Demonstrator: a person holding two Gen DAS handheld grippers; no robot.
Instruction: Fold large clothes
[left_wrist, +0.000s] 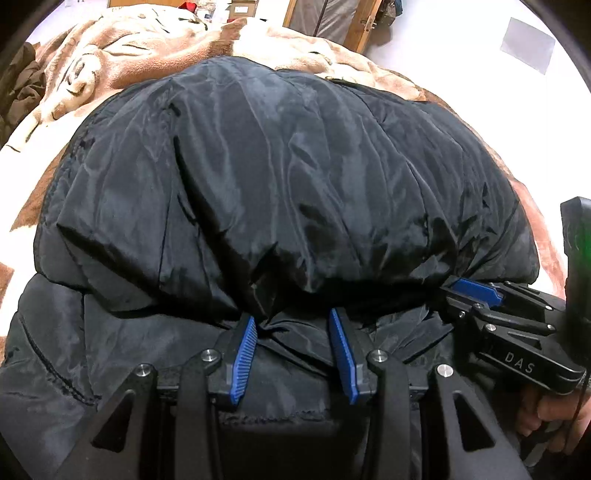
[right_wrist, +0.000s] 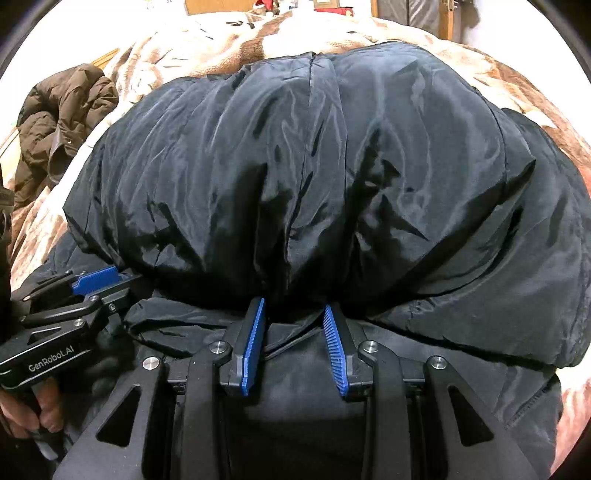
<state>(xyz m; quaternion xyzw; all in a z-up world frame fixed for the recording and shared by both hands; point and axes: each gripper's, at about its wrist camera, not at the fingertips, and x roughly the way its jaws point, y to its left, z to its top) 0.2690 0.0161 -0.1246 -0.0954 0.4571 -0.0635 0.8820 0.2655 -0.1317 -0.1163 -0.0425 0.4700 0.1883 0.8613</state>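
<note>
Coat (left_wrist: 280, 192), black and padded, lies folded over on the bed (right_wrist: 207, 48). Left hand-held gripper (left_wrist: 293, 323) and right hand-held gripper (right_wrist: 293, 314), both parted, straddle the fold's edge. Risk: springy filling may reopen the fold.

bed: tan-brown fleece blanket (right_wrist: 221, 40) | white wall (left_wrist: 443, 48) | wooden door frame (left_wrist: 364, 26)

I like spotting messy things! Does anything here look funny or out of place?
Yes. A brown jacket lies crumpled in a heap on the tan patterned blanket, off to the left, not folded. The black puffer jacket being folded bulges up puffy instead of lying flat. Nothing looks torn or spilled.
</note>
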